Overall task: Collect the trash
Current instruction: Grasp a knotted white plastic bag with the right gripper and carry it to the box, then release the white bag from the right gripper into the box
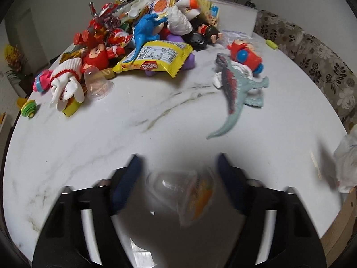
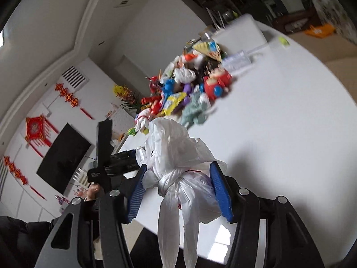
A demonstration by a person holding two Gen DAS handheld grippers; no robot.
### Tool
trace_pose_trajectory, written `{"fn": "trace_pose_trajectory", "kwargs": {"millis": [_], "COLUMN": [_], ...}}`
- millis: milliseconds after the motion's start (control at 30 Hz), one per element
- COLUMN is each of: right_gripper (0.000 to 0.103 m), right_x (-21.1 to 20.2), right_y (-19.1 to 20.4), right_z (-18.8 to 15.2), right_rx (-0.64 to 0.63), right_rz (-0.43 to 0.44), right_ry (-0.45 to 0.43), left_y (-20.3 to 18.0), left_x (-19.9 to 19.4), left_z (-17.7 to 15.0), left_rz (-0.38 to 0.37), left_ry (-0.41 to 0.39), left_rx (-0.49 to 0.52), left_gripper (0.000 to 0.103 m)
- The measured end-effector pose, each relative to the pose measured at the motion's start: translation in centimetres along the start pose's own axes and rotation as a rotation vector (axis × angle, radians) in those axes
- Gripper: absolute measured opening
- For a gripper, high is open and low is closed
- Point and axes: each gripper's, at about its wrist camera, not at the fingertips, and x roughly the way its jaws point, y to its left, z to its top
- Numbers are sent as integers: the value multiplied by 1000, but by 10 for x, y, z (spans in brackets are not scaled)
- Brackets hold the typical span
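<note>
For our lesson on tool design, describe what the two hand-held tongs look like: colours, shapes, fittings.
Both the left tongs and the right tongs have black, angular arms with cut-out slots and round silver bolt heads at the joints. Each ends in two blue fingers with ribbed inner faces. A dark sleeve shows beside the right tongs.

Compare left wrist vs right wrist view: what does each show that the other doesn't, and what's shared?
Left wrist only: the left tongs with a blurred clear plastic jelly cup between the blue pads, a second clear cup by the white glove, and the patterned sofa.

Right wrist only: the right tongs closed on a knotted white plastic bag, the wall television and red hanging decorations.

Both: the white marble table, the yellow snack wrapper, the grey-green dinosaur, the blue dinosaur and the red toy car.
</note>
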Motion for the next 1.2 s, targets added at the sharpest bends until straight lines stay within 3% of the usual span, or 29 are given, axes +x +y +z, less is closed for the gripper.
{"fn": "trace_pose_trajectory", "kwargs": {"millis": [267, 467, 667, 767, 867, 900, 933, 1000, 1100, 1200], "right_gripper": [56, 56, 56, 56, 62, 68, 71, 75, 74, 72], "right_x": [14, 19, 16, 23, 42, 52, 61, 77, 96, 78], "right_y": [20, 49, 88, 96, 91, 86, 81, 71, 56, 64], "right_z": [-25, -41, -68, -90, -118, -128, -137, -153, -170, -158], "right_rx": [-58, -98, -181, -225, -264, -262, -264, -273, -270, -275], "right_rz": [-18, 33, 124, 127, 71, 49, 25, -36, -111, -96], "right_ry": [22, 54, 194, 313, 436, 486, 513, 552, 606, 561], "left_y": [6, 10, -1, -8, -10, -9, -6, 2, 22, 41], "left_x": [-24, -64, -131, -144, -133, -120, -108, -84, -49, -50], "left_z": [-42, -74, -120, -149, -181, -193, -202, -219, -237, -239], "left_rz": [-28, -79, -148, -176, -176, -187, -206, -188, -176, -175], "left_ry": [-82, -107, -155, -118, -46, 7, 51, 92, 191, 190], "left_rx": [-26, -45, 51, 101, 128, 123, 117, 102, 30, -38], "left_gripper": [50, 50, 50, 50, 51, 57, 73, 81, 81, 81]}}
